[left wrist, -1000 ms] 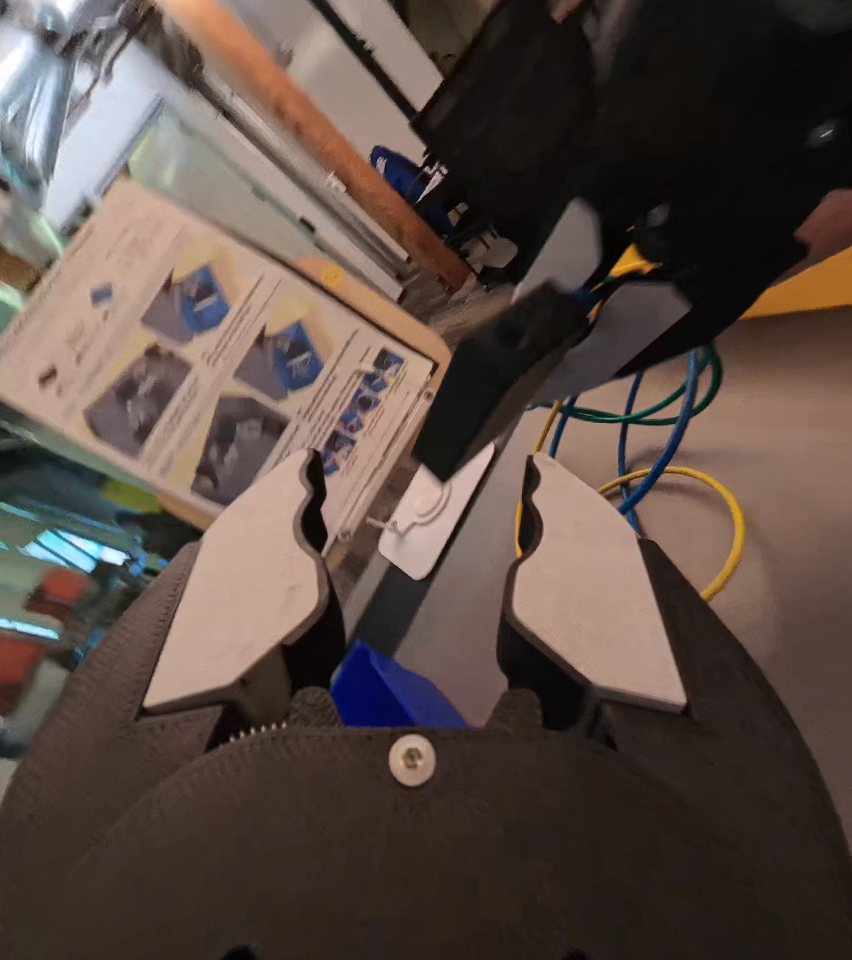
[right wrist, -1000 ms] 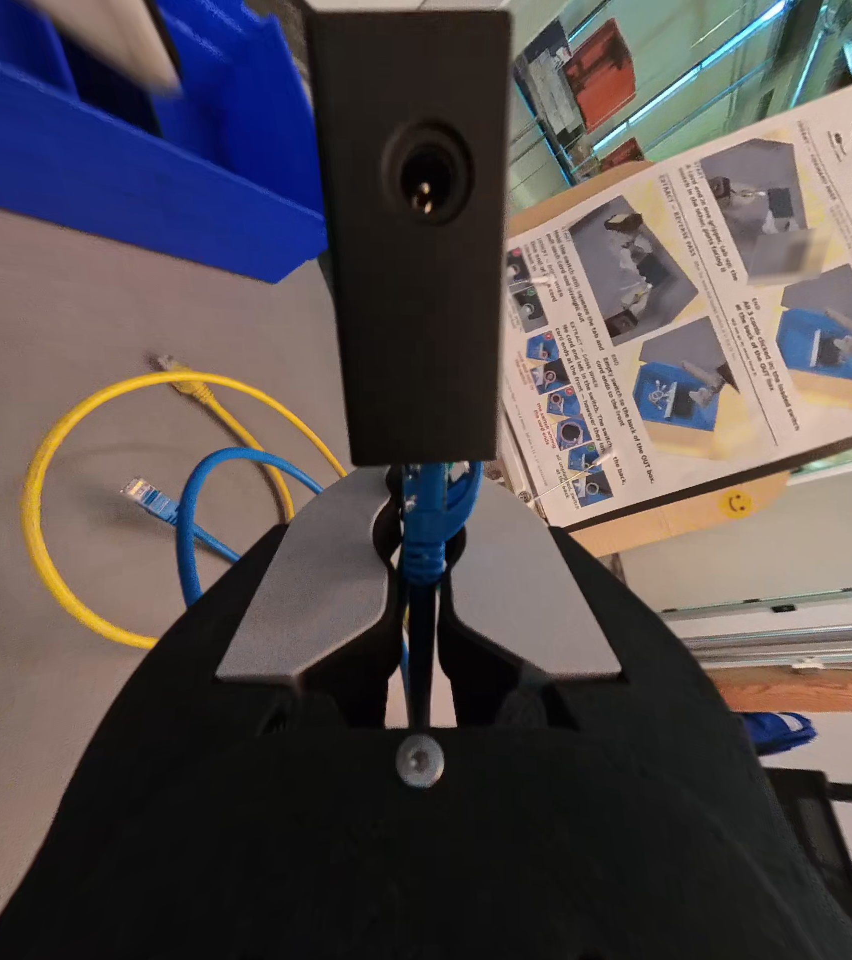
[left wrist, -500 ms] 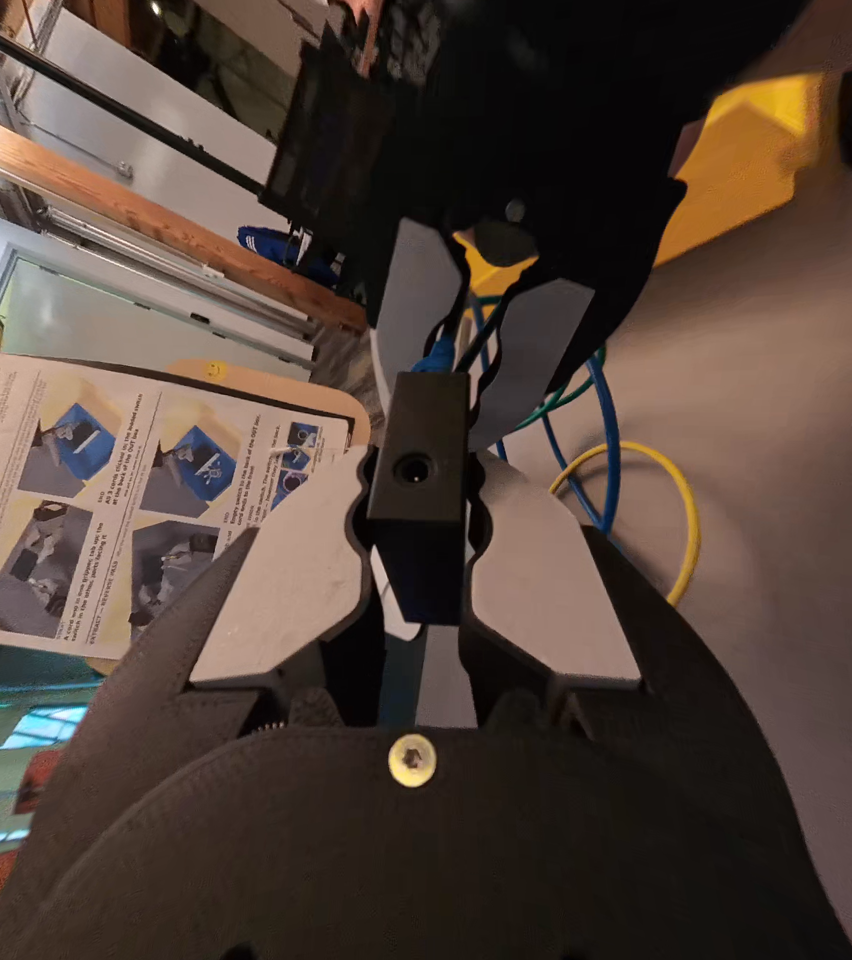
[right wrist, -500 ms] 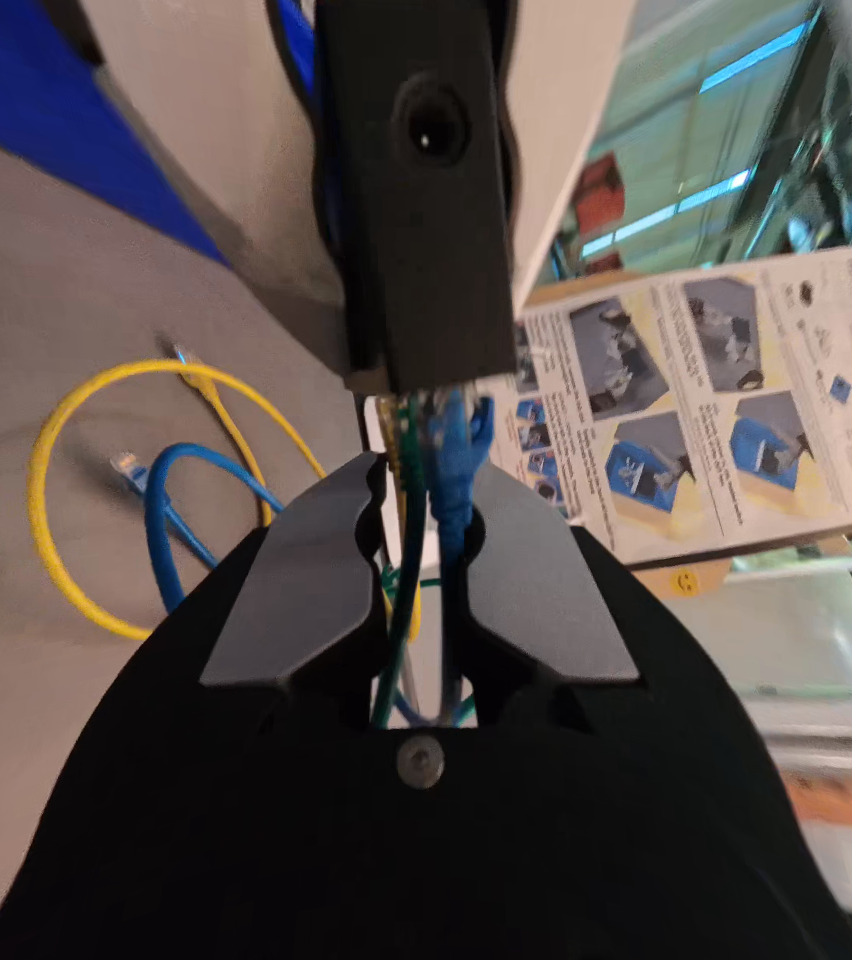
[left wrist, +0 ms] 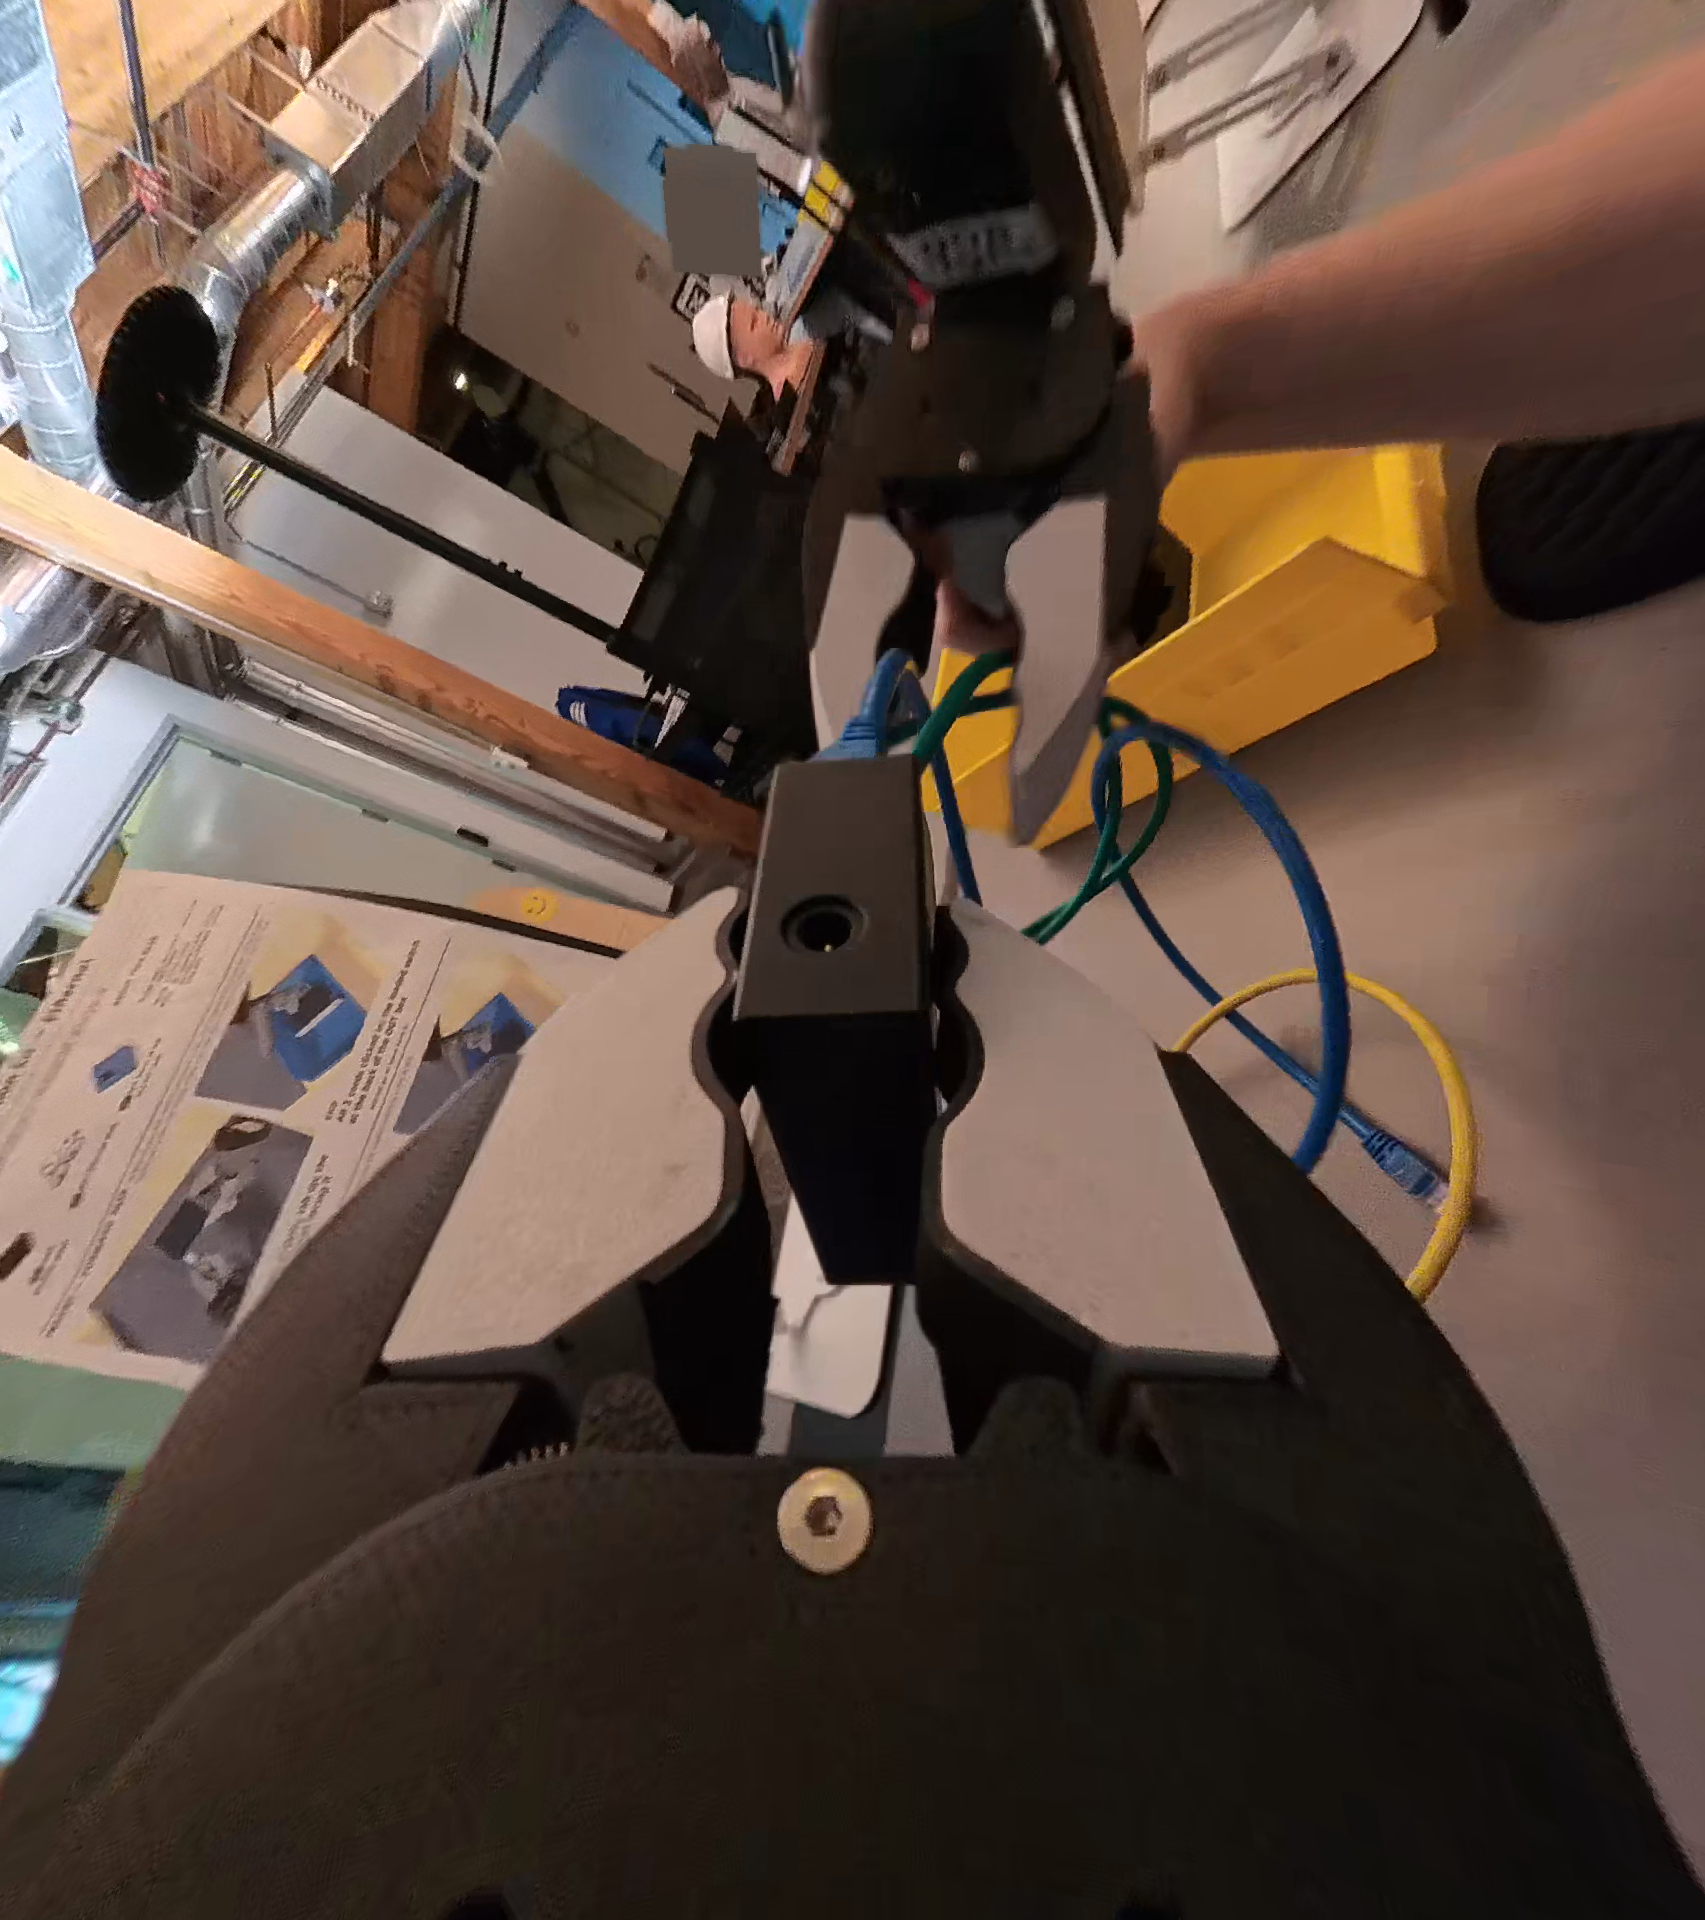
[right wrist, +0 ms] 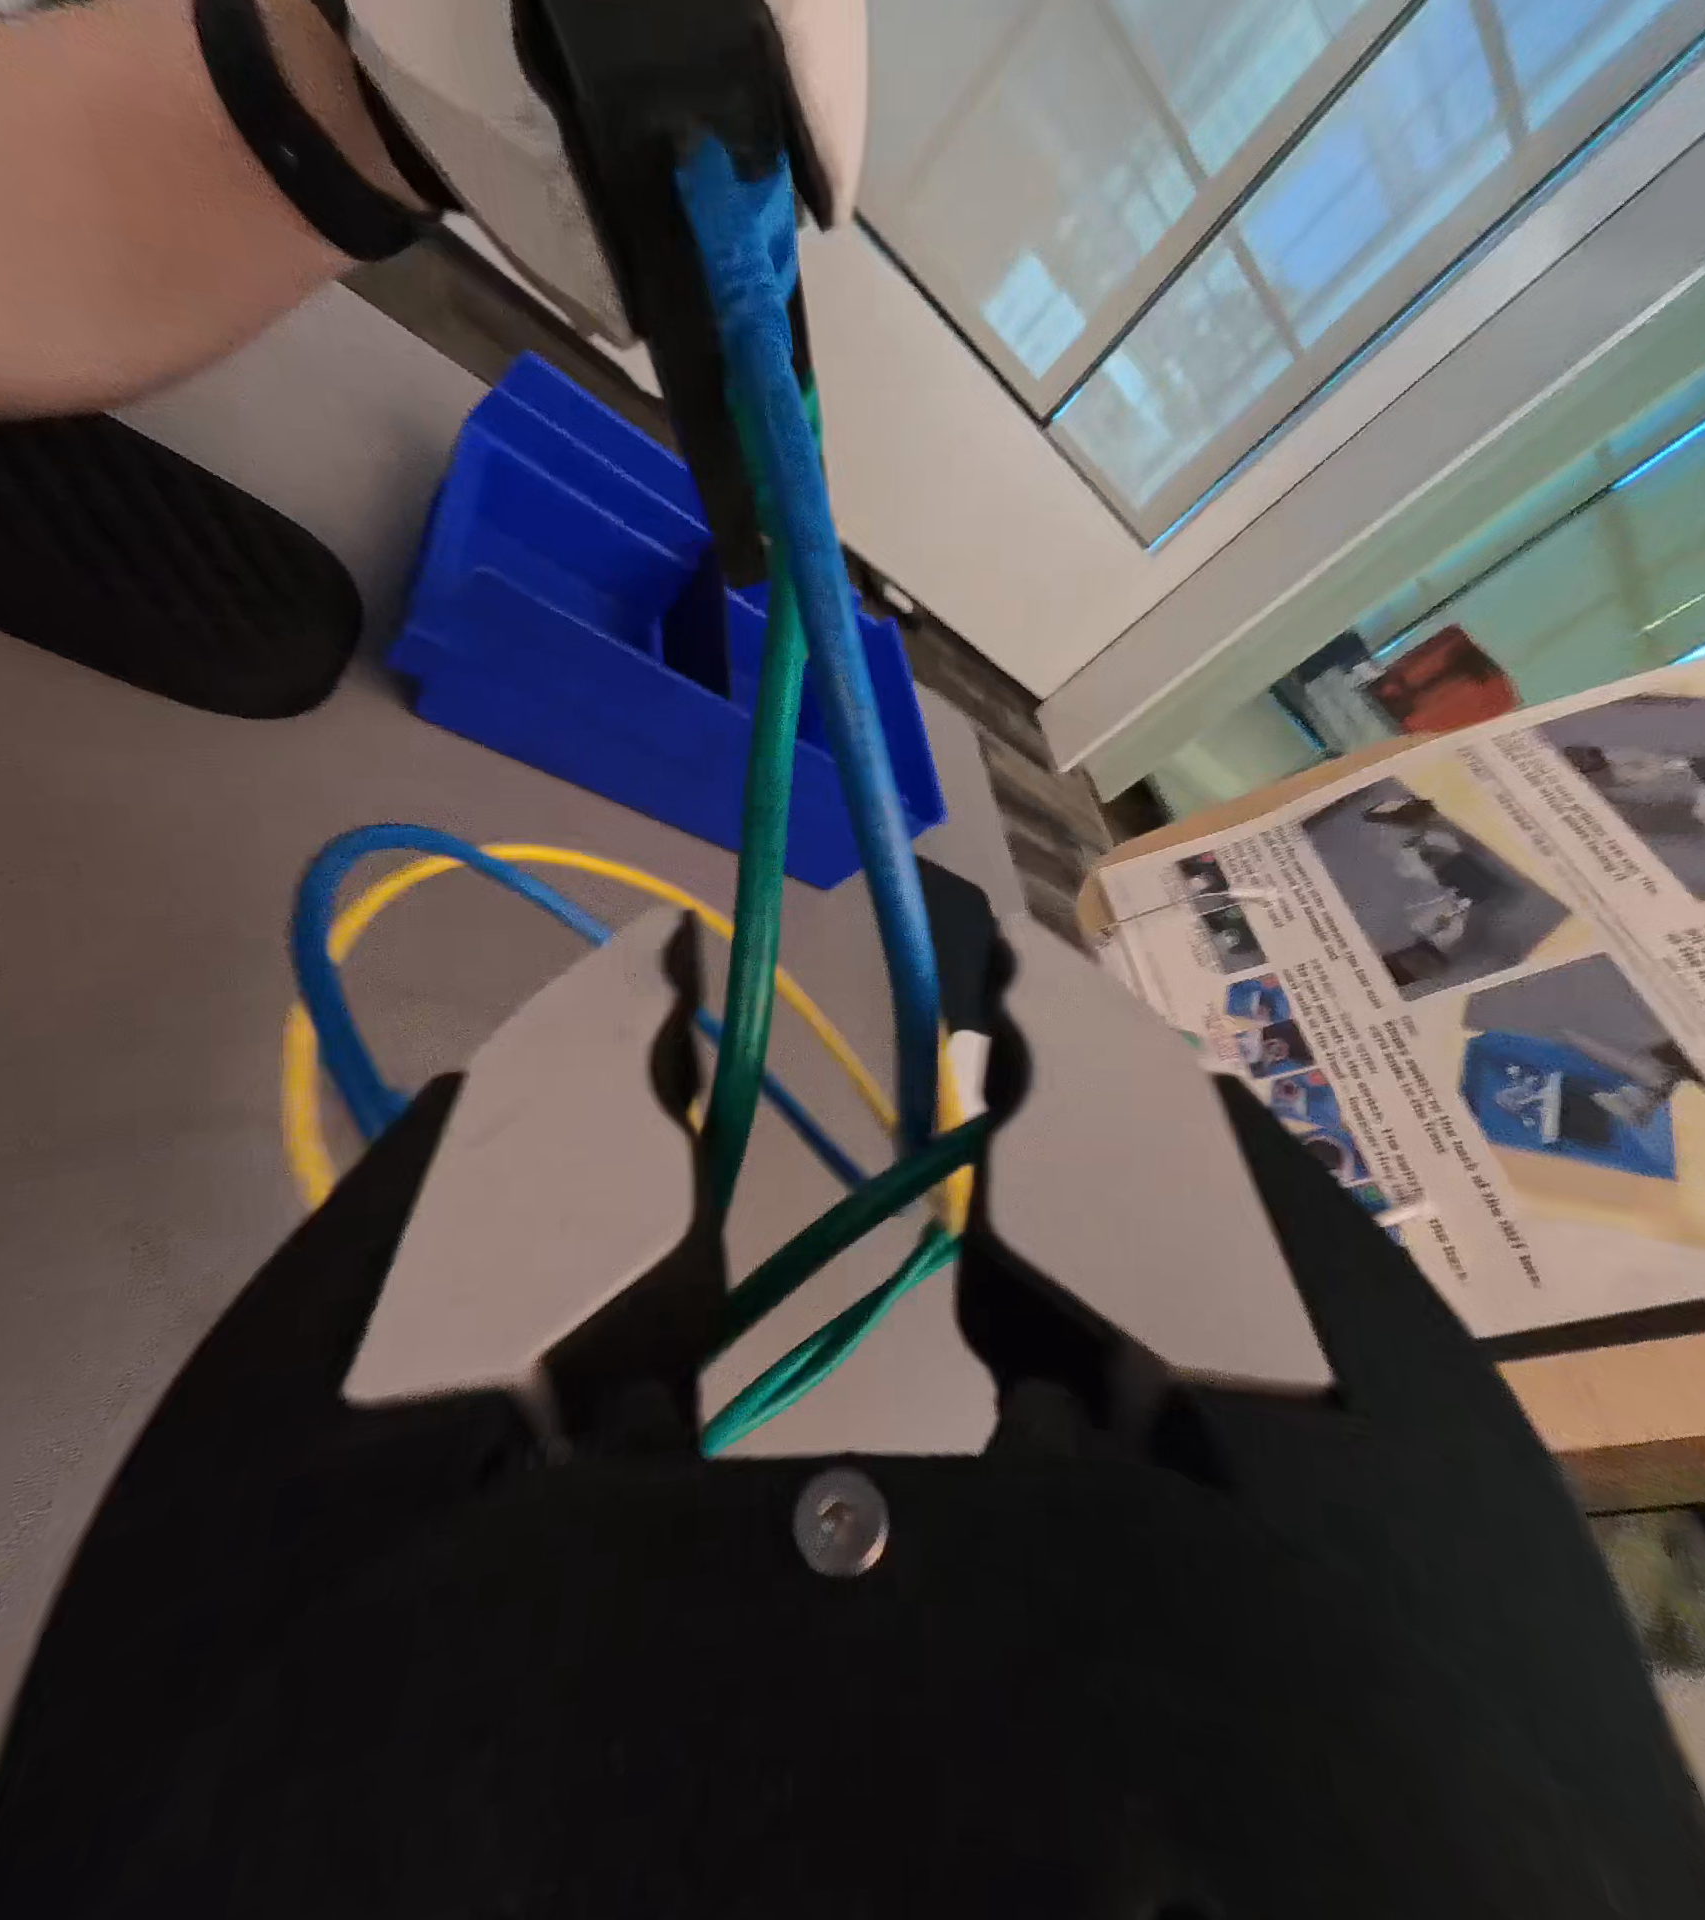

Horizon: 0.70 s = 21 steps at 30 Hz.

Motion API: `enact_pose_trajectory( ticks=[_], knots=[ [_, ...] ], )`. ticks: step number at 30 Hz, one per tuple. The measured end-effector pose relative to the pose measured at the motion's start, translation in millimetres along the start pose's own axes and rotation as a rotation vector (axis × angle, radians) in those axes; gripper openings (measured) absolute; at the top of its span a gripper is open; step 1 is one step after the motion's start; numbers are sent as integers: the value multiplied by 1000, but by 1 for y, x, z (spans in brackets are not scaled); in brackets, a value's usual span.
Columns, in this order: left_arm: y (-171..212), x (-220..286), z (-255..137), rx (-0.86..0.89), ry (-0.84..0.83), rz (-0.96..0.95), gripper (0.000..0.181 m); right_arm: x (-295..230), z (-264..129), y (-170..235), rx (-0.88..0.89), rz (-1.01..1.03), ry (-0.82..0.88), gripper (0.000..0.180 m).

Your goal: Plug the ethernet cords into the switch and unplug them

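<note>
My left gripper is shut on the black switch and holds it in the air, with its round socket facing the camera. A blue ethernet cord is plugged into the switch's far end, and a green cord hangs beside it. My right gripper is open and sits back from the switch. The blue cord and green cord run loosely between its jaws. A yellow cord lies looped on the grey table.
A blue bin stands at the table's far edge. A yellow bin stands behind the right gripper. An instruction poster leans at the table's side. The blue cord's free plug rests inside the yellow loop. Left tips to right tips: about 10 cm.
My left gripper closed on the switch. My right gripper let go of the blue cord, opened and pulled back from the switch, leaving the cord plugged in.
</note>
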<state>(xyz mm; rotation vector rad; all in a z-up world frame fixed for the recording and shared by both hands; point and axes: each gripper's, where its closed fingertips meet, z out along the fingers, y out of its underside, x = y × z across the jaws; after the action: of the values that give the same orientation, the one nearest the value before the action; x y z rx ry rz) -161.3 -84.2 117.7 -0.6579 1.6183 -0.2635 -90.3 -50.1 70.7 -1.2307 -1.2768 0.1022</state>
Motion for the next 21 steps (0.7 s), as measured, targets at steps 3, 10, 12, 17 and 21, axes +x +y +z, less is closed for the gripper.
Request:
enact_pose_trajectory(
  ticks=[3,10,12,17,21],
  knots=[
    [8,-4,2,27,4,-73,30,10,6,4,-24,-71,85,8],
    [51,-21,18,-84,-124,-186,45,40,-13,-4,-351,-269,360,7],
    [64,-17,25,-209,-141,-149,57,42,-16,-5,-437,-350,399,6],
    [85,-8,41,-372,-173,-22,56,38,-12,-10,-553,-514,448,7],
    [99,-13,45,-395,-239,105,36,32,-10,-17,-591,-595,454,7]
  ],
)
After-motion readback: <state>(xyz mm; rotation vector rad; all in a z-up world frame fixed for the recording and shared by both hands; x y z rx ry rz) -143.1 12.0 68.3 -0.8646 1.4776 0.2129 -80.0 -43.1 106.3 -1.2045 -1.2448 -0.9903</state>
